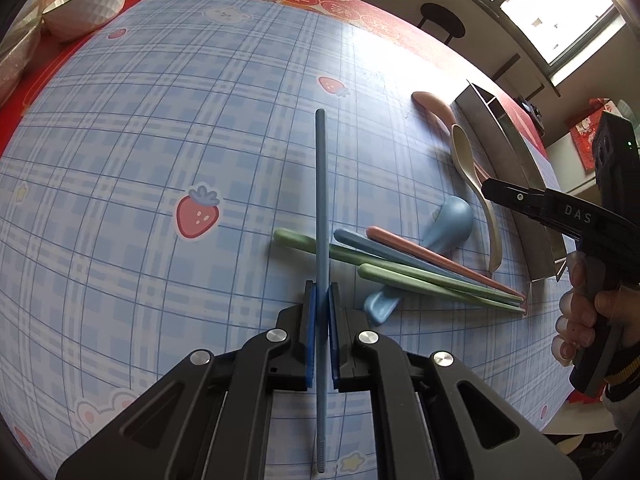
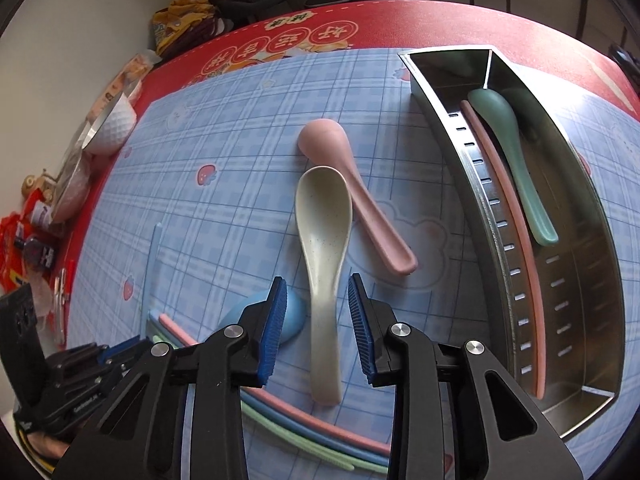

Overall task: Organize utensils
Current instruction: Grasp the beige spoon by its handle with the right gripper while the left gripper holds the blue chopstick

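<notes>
We have a green spoon [image 2: 505, 128] and pink chopstick [image 2: 516, 240] in the metal tray [image 2: 440, 92]. Beside it, our left gripper [image 1: 321, 312] pinches a blue chopstick [image 1: 321, 200]; right gripper [image 2: 312, 312] fingers straddle the cream spoon [image 2: 322, 240], spread. Most utensils remain on the worktop [image 1: 160, 128].

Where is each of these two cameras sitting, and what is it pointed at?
Left wrist: rides the left gripper, looking along fingers shut on a blue chopstick; the person's right hand shows.
Right wrist: rides the right gripper, open over a cream spoon beside the metal tray.
Both see that spoon, the chopstick pile, the tablecloth.
</notes>
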### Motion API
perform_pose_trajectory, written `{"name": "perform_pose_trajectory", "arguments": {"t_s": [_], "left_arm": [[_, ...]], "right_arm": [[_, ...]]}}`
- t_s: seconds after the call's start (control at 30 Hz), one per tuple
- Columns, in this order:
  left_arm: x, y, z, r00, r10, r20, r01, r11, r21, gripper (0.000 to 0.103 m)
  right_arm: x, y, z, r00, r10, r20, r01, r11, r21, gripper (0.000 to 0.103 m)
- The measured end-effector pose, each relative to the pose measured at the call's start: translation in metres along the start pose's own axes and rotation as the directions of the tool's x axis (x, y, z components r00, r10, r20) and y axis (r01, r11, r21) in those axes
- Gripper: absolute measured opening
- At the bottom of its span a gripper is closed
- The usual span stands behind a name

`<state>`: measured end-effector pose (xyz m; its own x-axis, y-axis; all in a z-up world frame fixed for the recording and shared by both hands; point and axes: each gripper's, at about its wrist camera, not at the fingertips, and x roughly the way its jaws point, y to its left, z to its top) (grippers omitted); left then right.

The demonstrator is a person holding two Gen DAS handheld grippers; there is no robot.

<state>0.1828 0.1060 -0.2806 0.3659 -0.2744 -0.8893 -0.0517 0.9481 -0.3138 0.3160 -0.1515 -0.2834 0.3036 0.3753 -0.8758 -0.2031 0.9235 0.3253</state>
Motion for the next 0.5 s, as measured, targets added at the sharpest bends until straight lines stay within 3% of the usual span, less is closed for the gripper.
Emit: {"name": "perform_pose_trajectory", "arguments": {"t_s": [0.23, 0.33, 0.5], "left_arm": [[0.004, -0.005, 0.004, 1.0, 0.0, -0.007, 0.0, 1.0, 0.014, 0.008], [0.006, -0.008, 0.006, 1.0, 0.003, -0.009, -0.003, 1.0, 0.018, 0.008], [0.007, -0.009, 0.007, 1.0, 0.003, -0.008, -0.003, 1.0, 0.018, 0.008]], "right_arm": [[0.013, -0.007, 0.0, 1.0, -0.001, -0.015, 0.002, 0.996, 0.084, 0.023], [0.015, -0.001, -0.002, 0.999, -0.008, -0.031, 0.01, 0.998, 0.062, 0.018], [0.005, 0.014, -0.003, 0.99, -0.142, 0.007, 0.143, 0.988, -0.057, 0.017]]}}
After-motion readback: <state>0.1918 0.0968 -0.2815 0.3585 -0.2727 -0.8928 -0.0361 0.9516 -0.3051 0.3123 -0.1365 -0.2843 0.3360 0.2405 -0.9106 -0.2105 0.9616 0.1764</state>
